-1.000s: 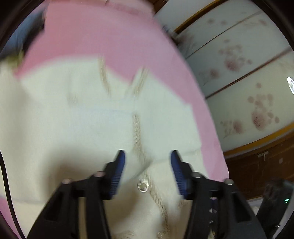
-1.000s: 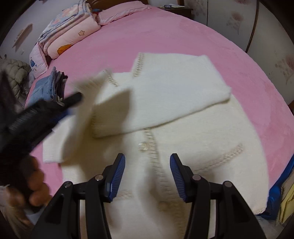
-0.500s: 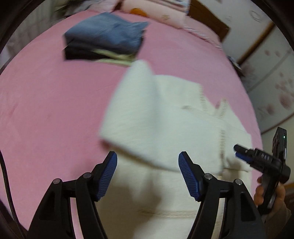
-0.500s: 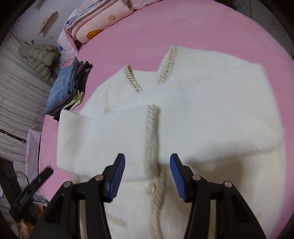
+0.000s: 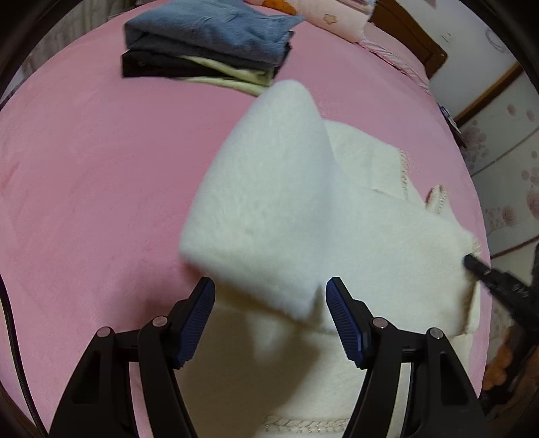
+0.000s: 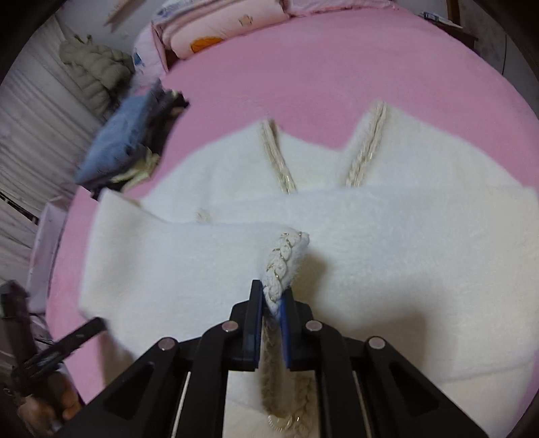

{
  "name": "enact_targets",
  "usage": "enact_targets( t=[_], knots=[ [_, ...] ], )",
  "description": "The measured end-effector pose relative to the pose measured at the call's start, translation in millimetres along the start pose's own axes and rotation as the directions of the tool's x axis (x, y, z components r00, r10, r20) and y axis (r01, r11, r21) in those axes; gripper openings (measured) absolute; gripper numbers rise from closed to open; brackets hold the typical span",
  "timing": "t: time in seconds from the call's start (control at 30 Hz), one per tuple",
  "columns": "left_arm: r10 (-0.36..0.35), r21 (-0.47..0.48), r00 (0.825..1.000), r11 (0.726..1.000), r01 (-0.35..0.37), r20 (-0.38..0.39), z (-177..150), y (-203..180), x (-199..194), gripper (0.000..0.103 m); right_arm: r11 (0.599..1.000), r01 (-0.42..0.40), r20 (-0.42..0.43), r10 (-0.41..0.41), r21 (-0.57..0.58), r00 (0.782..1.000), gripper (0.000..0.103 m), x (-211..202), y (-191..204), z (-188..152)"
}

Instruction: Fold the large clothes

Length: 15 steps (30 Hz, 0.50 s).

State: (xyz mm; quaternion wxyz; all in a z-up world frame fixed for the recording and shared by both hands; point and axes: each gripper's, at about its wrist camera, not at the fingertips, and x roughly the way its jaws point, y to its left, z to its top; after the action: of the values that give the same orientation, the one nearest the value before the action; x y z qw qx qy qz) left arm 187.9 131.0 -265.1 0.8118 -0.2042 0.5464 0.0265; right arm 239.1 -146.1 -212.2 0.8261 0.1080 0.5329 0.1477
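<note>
A white fluffy cardigan (image 6: 387, 236) with braided trim lies on the pink bed (image 6: 320, 77), both sleeves folded across its front. My right gripper (image 6: 271, 303) is shut on the braided cuff (image 6: 283, 259) of the left sleeve, near the middle of the garment. In the left wrist view the cardigan (image 5: 286, 202) fills the centre, and my left gripper (image 5: 269, 303) is open and empty, hovering just above the folded sleeve's near edge. The right gripper (image 5: 471, 262) shows at the right edge, touching the cloth.
A stack of folded clothes, blue on top (image 5: 205, 37), sits on the bed beyond the cardigan; it also shows in the right wrist view (image 6: 124, 141). Folded pink bedding (image 6: 219, 30) lies at the head of the bed. A puffy jacket (image 6: 94, 67) lies at the left.
The left sleeve was laid across the cardigan's front. My left gripper let go and drew back. My right gripper moved in and shut on the sleeve's braided cuff.
</note>
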Motion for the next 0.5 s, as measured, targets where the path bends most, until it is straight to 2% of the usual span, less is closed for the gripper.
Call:
enact_targets(
  t=[0.1,0.2,0.27,0.33,0.4,0.43,0.5],
  knots=[
    [-0.017,0.05,1.0,0.999,0.017,-0.003,3,-24,-2,0.067,0.997,0.082,0.115,-0.081,-0.004,0.99,0.008,-48,-11,16],
    [-0.028,0.083,0.999,0.996,0.031,-0.028,4,-38,13,0.067,0.976,0.217,0.167,-0.219,0.031,0.961,0.009,-64,-41,30],
    [-0.014,0.094,0.999,0.995,0.018,-0.053,4,-44,25,0.067,0.958,0.281,0.125,-0.286,0.054,0.95,0.011,-51,-66,34],
    [0.008,0.094,0.998,0.996,-0.002,-0.066,6,-45,29,0.066,0.933,0.352,0.007,-0.353,0.076,0.936,0.013,-21,-91,31],
    [0.023,0.087,0.998,0.996,-0.018,-0.054,10,-47,25,0.066,0.904,0.414,-0.072,-0.408,0.11,0.91,0.013,-3,-110,24],
    [0.035,0.086,0.999,0.996,-0.032,-0.036,14,-51,23,0.066,0.897,0.419,-0.074,-0.413,0.14,0.908,0.013,-7,-118,20],
    [0.066,0.1,0.997,0.993,-0.07,0.045,20,-61,10,0.067,0.904,0.379,-0.017,-0.383,0.196,0.924,0.013,-20,-119,14]
  ],
)
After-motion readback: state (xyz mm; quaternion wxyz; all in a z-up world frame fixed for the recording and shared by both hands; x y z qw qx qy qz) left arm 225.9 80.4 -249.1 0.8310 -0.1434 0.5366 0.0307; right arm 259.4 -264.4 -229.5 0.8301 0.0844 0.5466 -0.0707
